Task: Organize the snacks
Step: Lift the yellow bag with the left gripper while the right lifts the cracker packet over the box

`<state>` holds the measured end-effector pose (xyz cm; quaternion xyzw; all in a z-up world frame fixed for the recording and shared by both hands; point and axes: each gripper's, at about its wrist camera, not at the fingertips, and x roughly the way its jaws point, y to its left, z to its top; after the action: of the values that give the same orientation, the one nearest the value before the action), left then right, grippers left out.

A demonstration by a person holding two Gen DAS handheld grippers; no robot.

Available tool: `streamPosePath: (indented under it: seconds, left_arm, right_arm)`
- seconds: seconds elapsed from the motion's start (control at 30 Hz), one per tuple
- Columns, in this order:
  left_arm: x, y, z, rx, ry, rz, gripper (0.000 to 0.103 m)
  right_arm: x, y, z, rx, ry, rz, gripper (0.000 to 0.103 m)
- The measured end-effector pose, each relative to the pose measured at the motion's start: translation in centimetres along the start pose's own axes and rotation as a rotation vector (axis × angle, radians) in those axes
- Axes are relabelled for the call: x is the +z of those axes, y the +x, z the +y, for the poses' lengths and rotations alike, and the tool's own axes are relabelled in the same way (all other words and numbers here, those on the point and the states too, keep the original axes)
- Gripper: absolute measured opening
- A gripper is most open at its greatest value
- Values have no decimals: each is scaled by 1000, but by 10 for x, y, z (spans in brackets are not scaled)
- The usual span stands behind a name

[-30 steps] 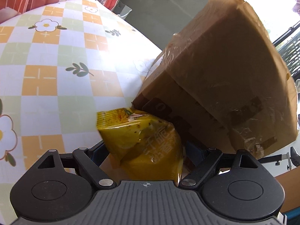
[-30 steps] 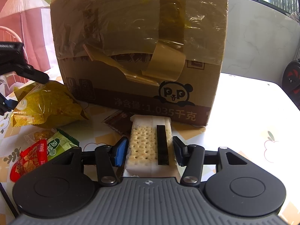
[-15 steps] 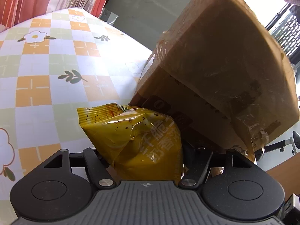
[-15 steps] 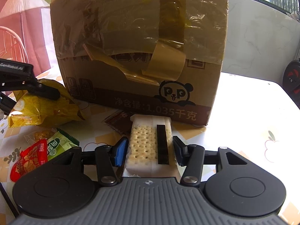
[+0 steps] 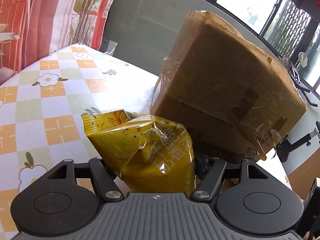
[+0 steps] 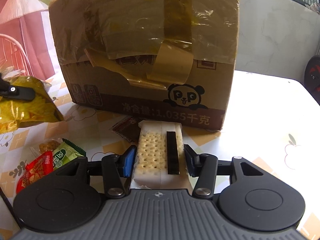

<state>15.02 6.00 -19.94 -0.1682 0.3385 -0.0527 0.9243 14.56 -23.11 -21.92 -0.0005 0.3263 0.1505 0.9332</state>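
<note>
A yellow snack bag (image 5: 144,140) sits between my left gripper's jaws (image 5: 152,160), which are shut on it and hold it off the flowered tablecloth (image 5: 50,108), beside the taped cardboard box (image 5: 220,80). In the right wrist view the same bag (image 6: 30,110) hangs at the left edge, with one black left finger (image 6: 18,93) across it. My right gripper (image 6: 160,158) is closing on a white cracker packet (image 6: 154,150) lying in front of the box (image 6: 144,50). Both pads touch the packet's sides.
A red packet (image 6: 36,170), a green packet (image 6: 64,156) and a clear one with orange pieces (image 6: 48,144) lie at the lower left. A brown packet (image 6: 128,130) lies beside the crackers, against the box. Bare tablecloth (image 6: 270,120) extends to the right.
My left gripper has closed on the yellow bag and lifted it off the table, rolling as it rose. My right gripper has stayed put around the cracker packet.
</note>
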Motion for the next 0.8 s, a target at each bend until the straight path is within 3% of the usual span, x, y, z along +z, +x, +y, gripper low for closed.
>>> streamPosePath:
  seconds: [0.43,0.8]
  left_arm:
    - [-6,-25,2,-22,52,-42,72]
    - [45,-77,-38,-132,196,-280,72]
  right_arm:
    - [-19,-54,22,106,34,-27,49]
    - [47,-111,36,160,56,-249,49]
